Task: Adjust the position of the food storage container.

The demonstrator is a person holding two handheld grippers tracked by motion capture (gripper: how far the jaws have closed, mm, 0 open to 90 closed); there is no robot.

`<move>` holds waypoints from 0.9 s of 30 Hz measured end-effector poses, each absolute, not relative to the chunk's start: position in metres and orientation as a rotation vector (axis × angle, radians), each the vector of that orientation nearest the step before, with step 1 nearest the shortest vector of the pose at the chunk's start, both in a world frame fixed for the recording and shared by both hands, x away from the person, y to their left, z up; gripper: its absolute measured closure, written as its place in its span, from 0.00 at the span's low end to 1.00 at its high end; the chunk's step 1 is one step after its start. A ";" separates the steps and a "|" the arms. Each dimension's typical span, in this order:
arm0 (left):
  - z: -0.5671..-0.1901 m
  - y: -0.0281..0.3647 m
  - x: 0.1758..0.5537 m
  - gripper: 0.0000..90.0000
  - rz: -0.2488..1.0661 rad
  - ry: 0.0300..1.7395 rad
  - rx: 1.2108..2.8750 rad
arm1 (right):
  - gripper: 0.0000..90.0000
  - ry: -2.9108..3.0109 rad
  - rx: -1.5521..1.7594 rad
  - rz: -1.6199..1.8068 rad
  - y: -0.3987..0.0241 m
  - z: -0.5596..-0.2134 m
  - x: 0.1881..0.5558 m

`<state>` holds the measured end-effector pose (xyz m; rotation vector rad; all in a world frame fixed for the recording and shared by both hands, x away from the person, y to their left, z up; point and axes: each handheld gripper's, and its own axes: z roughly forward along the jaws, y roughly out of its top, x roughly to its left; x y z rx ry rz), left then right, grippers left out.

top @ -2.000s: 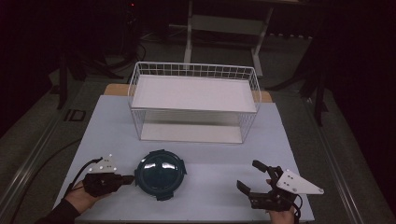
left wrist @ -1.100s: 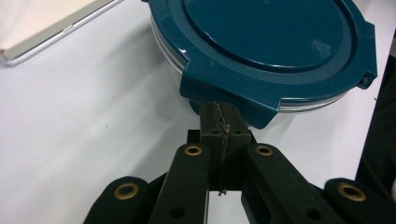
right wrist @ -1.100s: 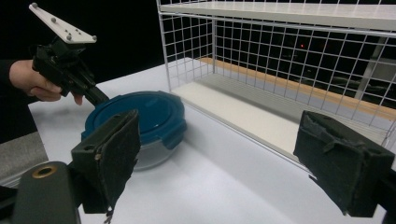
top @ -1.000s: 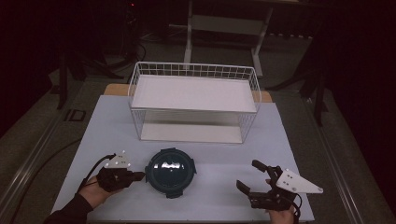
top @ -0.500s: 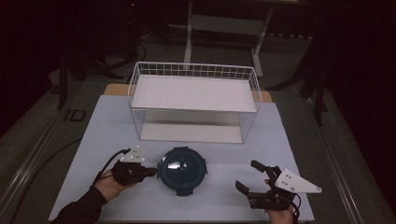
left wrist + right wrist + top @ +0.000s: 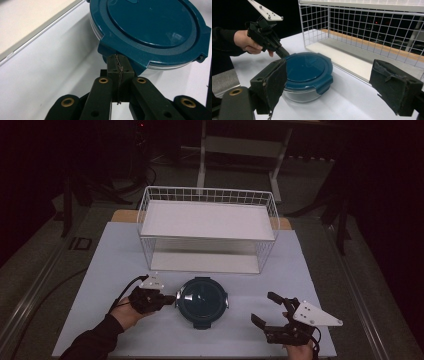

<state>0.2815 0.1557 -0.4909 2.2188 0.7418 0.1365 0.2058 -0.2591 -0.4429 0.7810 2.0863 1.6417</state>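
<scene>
A round glass container with a dark teal clip-on lid sits on the white table top in front of the basket. My left gripper is shut, jaws pressed together with nothing between them. Its tips touch a clip tab on the lid's left edge. The right gripper view shows that left gripper against the lid from the far side. My right gripper is open near the table's front right, pointing at the container from a short way off.
A white wire basket with a white shelf on top stands across the back of the table. The white table cover spreads to either side of the container. Cables trail from the left hand off the table's left.
My left gripper has slid to the right, staying shut, and the container has moved right with it toward the table's middle. The right gripper has kept still.
</scene>
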 end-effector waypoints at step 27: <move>-0.494 0.121 0.286 1.00 0.099 0.688 2.201 | 0.16 2.100 0.782 1.638 -0.256 -0.445 0.209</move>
